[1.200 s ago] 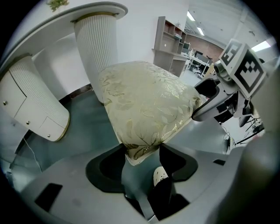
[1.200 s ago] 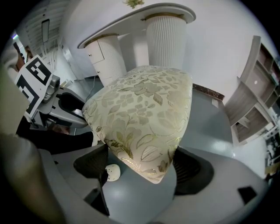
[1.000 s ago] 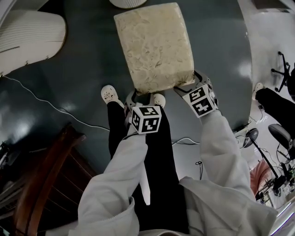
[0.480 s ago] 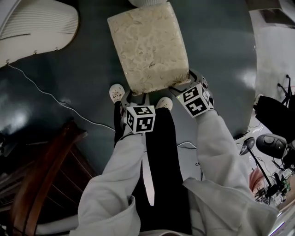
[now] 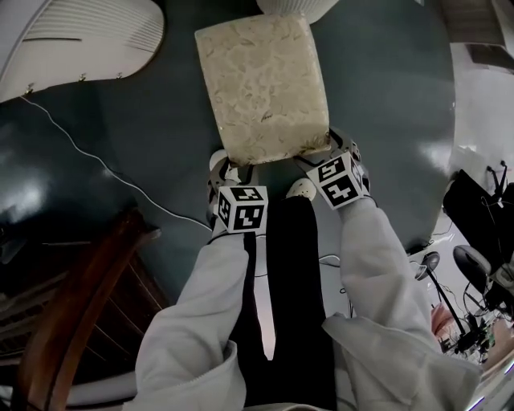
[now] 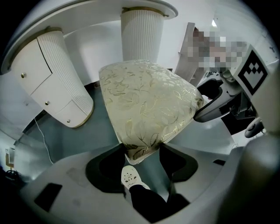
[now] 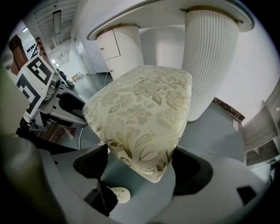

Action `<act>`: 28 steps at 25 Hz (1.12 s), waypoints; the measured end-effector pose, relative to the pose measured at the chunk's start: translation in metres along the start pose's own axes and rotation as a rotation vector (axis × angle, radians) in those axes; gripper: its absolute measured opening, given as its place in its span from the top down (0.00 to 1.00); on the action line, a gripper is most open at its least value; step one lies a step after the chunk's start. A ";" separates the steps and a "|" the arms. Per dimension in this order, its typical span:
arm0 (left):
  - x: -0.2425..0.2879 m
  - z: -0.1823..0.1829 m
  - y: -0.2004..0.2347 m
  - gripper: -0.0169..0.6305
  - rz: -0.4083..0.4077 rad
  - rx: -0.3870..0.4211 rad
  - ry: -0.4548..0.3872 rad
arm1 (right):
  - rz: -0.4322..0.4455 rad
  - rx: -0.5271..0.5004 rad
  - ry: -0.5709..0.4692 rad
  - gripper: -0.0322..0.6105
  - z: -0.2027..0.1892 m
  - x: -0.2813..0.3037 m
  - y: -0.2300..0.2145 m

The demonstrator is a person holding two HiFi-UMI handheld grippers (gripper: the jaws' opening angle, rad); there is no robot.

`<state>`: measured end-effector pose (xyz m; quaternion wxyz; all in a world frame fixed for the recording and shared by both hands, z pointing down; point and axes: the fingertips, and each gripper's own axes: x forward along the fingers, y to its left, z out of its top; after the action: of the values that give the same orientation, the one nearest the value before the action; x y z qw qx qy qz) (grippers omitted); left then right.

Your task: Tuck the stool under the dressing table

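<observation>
Left gripper: clamped on stool, near-left corner.
Right gripper: clamped on near-right corner.
Stool: on floor, far edge beside dressing table pedestal.
Progress: probably partway; seat not yet tucked under.

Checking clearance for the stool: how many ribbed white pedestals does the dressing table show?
2. One pedestal, with a door, stands beyond the stool on the left; the other pedestal, plain, on the right. More may be hidden.
</observation>
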<state>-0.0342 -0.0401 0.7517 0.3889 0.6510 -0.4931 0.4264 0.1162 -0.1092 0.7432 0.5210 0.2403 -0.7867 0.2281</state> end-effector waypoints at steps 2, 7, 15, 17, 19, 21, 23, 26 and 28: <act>0.000 -0.001 0.014 0.59 -0.004 0.004 -0.001 | -0.002 0.006 0.005 0.16 0.009 0.006 0.007; 0.003 0.002 0.045 0.59 -0.010 0.021 -0.011 | -0.010 0.024 0.005 0.16 0.031 0.020 0.018; 0.002 0.013 0.088 0.59 -0.008 0.032 -0.020 | -0.003 0.029 -0.003 0.17 0.071 0.035 0.028; 0.003 0.019 0.098 0.59 -0.007 0.033 -0.022 | -0.001 0.029 -0.012 0.17 0.083 0.039 0.028; 0.004 0.026 0.108 0.59 -0.012 0.033 -0.024 | 0.002 0.030 -0.017 0.17 0.095 0.042 0.025; 0.004 0.032 0.117 0.59 -0.017 0.036 -0.026 | 0.004 0.034 -0.017 0.17 0.105 0.046 0.024; 0.004 0.035 0.126 0.59 -0.018 0.043 -0.027 | 0.005 0.039 -0.014 0.17 0.113 0.049 0.026; 0.005 0.040 0.134 0.59 -0.020 0.053 -0.031 | 0.002 0.043 -0.011 0.17 0.121 0.052 0.026; 0.006 0.043 0.138 0.59 -0.024 0.057 -0.032 | -0.001 0.044 -0.008 0.17 0.125 0.054 0.025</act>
<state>-0.1603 -0.1108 0.7548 0.3674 0.6743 -0.4791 0.4253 -0.0061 -0.1735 0.7462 0.5125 0.2528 -0.7835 0.2440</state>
